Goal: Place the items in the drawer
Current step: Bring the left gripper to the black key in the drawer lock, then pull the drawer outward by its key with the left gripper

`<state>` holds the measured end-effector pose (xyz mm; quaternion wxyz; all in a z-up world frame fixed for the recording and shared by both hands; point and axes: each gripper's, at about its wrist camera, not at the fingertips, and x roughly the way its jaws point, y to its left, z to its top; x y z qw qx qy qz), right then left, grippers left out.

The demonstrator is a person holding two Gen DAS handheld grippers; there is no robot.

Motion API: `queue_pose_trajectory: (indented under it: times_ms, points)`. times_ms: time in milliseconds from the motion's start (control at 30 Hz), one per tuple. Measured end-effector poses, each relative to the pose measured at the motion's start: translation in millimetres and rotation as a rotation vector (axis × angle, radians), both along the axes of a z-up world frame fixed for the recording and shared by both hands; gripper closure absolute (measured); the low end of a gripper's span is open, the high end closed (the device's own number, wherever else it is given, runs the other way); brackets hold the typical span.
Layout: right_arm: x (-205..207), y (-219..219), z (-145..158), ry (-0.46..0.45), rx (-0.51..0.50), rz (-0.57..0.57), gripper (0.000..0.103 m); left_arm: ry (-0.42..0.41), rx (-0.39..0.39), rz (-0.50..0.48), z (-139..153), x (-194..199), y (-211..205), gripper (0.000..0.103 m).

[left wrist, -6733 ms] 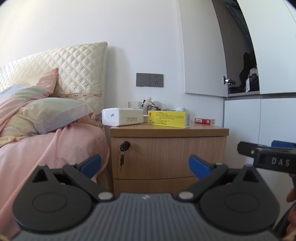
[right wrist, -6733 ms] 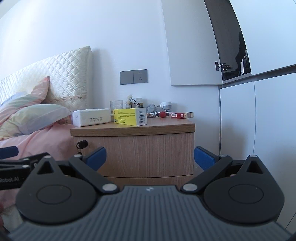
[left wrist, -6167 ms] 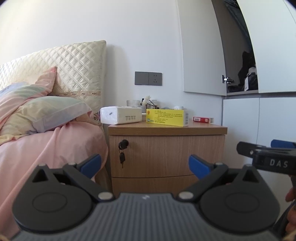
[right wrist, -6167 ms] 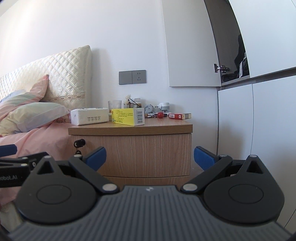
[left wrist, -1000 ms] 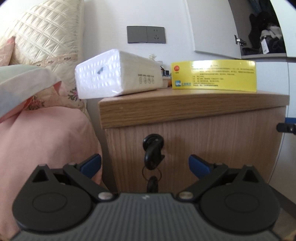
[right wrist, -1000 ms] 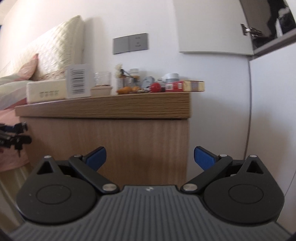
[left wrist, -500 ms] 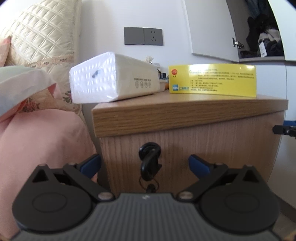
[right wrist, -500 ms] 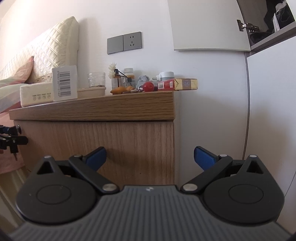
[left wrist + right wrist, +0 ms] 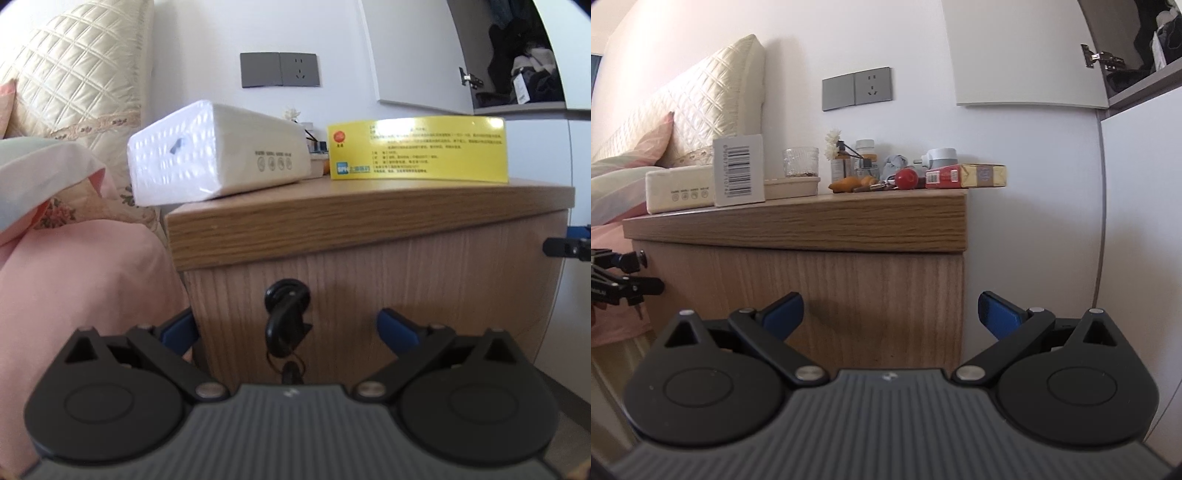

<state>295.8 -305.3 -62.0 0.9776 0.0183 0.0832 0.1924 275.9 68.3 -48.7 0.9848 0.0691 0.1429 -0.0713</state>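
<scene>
Bed (image 9: pixel 74 280) with pink cover sits left of a wooden bedside cabinet, the table (image 9: pixel 369 218) here; quilted cream headboard (image 9: pixel 74 74) behind it against the white wall. White wardrobe (image 9: pixel 1137 221) stands right of the table, one upper door ajar with dark clothing visible inside. Top drawer front (image 9: pixel 424 280) is shut; a black key (image 9: pixel 286 314) sits in its lock with a second key hanging below on a ring. Left tongs (image 9: pixel 288 328) face the drawer front directly, blue tips spread wide to either side of the key, holding nothing, not touching it as far as the view shows. Right tongs (image 9: pixel 890 314) face the right end of the same drawer front, also spread wide and empty; contact with the wood cannot be judged. On the table top: white tissue pack (image 9: pixel 218 166) at the left front corner, yellow printed box (image 9: pixel 419 151) upright just right of it, its barcoded end visible in the right wrist view. Behind these, a shallow cream tray (image 9: pixel 792 186), a glass tumbler (image 9: pixel 800 162), small bottles (image 9: pixel 866 157) and a reed diffuser. Red and gold cigarette pack (image 9: pixel 964 176) lies flat near the right rear edge, a red ball (image 9: pixel 905 179) just left of it. Grey switch and socket plate (image 9: pixel 279 69) on the wall above.
</scene>
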Motion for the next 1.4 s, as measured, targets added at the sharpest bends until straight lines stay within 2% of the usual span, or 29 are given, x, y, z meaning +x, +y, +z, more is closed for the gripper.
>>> queue_pose_trajectory:
  times_ms: [433,633,967,1400]
  points:
    - [3,8,3,0.001,0.012,0.008,0.0,-0.007,-0.006,0.002,2,0,1,0.0]
    - [3,10,4,0.003,-0.031,0.019,0.0,-0.008,0.001,0.008,1,-1,-1,0.0]
    - [5,3,8,0.043,0.013,0.052,0.0,-0.008,-0.007,0.011,3,-2,1,0.0]
    - [-3,-2,12,0.061,-0.003,0.1,0.0,-0.006,0.038,0.011,2,-12,-3,0.0]
